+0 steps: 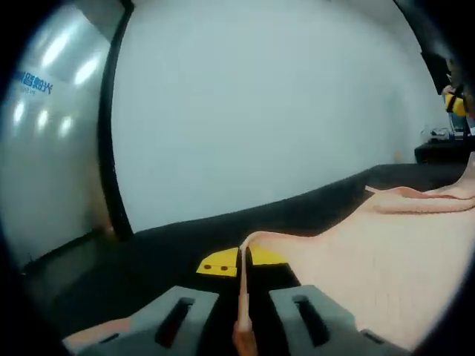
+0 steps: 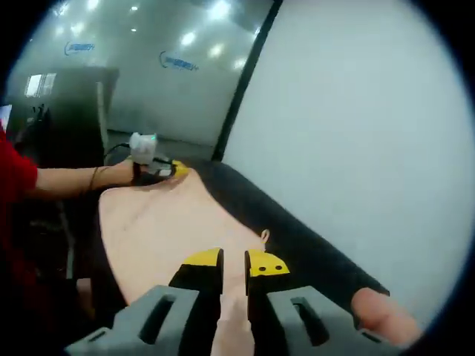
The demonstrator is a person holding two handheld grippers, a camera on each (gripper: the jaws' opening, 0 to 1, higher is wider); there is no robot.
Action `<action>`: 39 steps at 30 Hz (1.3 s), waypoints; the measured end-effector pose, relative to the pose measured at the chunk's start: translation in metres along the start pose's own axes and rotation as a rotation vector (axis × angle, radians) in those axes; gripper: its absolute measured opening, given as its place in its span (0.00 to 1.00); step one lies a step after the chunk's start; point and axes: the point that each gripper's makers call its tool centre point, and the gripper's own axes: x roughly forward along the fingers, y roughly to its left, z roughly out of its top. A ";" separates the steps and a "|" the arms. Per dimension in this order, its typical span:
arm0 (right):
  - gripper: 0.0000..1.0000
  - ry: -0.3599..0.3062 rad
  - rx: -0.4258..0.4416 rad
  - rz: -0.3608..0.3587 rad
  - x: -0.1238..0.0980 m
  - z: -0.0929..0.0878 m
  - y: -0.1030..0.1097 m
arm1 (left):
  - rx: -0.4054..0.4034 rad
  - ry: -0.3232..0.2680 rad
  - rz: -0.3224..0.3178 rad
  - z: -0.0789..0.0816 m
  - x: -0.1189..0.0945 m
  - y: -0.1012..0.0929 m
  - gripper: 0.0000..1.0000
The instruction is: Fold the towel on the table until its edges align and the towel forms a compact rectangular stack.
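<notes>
The towel [image 1: 371, 259] lies across the dark table [image 1: 171, 245], filling the lower right of the left gripper view. The left gripper [image 1: 242, 265] is closed on a thin raised fold at bottom centre. The right gripper [image 2: 234, 265], bottom centre of its view, is pinched on the towel's near edge. Risk: unequal lifting would likely skew the edges, and the thin fold could slip out.

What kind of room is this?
Probably an office or lab: a glass wall with a blue logo, ceiling lights reflected in it, a plain white partition, and a black table holding a towel.
</notes>
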 end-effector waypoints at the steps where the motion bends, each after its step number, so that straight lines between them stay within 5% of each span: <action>1: 0.09 0.030 -0.019 0.015 -0.007 -0.011 0.015 | 0.004 0.004 0.009 -0.007 -0.001 0.002 0.01; 3: 0.10 0.084 -0.086 0.044 -0.011 -0.029 0.046 | 0.000 0.034 -0.002 -0.017 0.001 0.003 0.01; 5: 0.10 0.144 -0.155 0.039 -0.011 -0.047 0.070 | 0.029 0.014 -0.001 -0.011 -0.001 0.004 0.01; 8: 0.13 0.212 -0.295 0.008 -0.006 -0.071 0.087 | -0.006 0.013 -0.016 -0.013 -0.003 0.003 0.01; 10: 0.15 0.206 -0.277 0.009 -0.004 -0.073 0.092 | -0.006 0.018 -0.021 -0.015 -0.004 0.002 0.01; 19: 0.02 0.263 -0.308 -0.030 -0.006 -0.081 0.069 | -0.041 0.015 -0.031 -0.017 -0.003 0.002 0.02; 24: 0.02 0.255 -0.031 -0.023 -0.023 -0.068 0.038 | -0.064 0.013 -0.035 -0.017 -0.002 0.004 0.02; 26: 0.02 0.247 0.004 -0.033 -0.026 -0.068 0.028 | -0.064 0.013 -0.035 -0.017 -0.001 0.004 0.02; 28: 0.03 0.275 0.071 0.005 -0.025 -0.077 0.039 | -0.061 0.013 -0.032 -0.018 -0.002 0.005 0.02; 34: 0.07 0.310 0.038 0.012 -0.006 -0.095 0.056 | -0.049 0.013 -0.041 -0.018 -0.003 0.002 0.02; 39: 0.09 0.321 -0.120 -0.038 0.003 -0.095 0.052 | -0.050 0.017 -0.043 -0.020 -0.004 0.003 0.02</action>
